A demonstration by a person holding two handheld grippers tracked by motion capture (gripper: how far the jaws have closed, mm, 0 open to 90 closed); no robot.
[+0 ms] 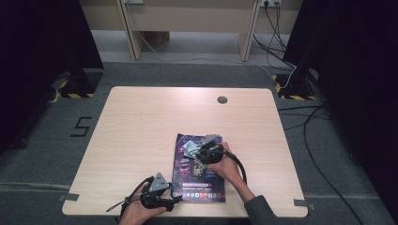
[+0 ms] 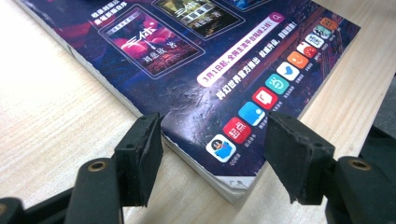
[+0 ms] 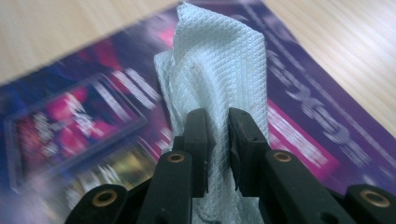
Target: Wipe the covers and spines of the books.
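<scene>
Each black tool [image 1: 174, 200] has brass-ringed screw holes, a grey three-cornered plate and a trailing black cable.

White cloth [image 3: 215, 70] on purple magazine [image 2: 196, 70]

A recording lab or studio: a pale wooden table [image 1: 141, 122] stands on grey carpet [image 1: 42, 154], black curtains [image 1: 37, 42] hang left and right, black cables [image 1: 319, 159] trail at right, and yellow-black hazard tape [image 1: 75, 95] marks stand feet.

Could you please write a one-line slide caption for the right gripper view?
Right gripper pinching a folded white cloth over the purple cover of a magazine on the table.
</scene>
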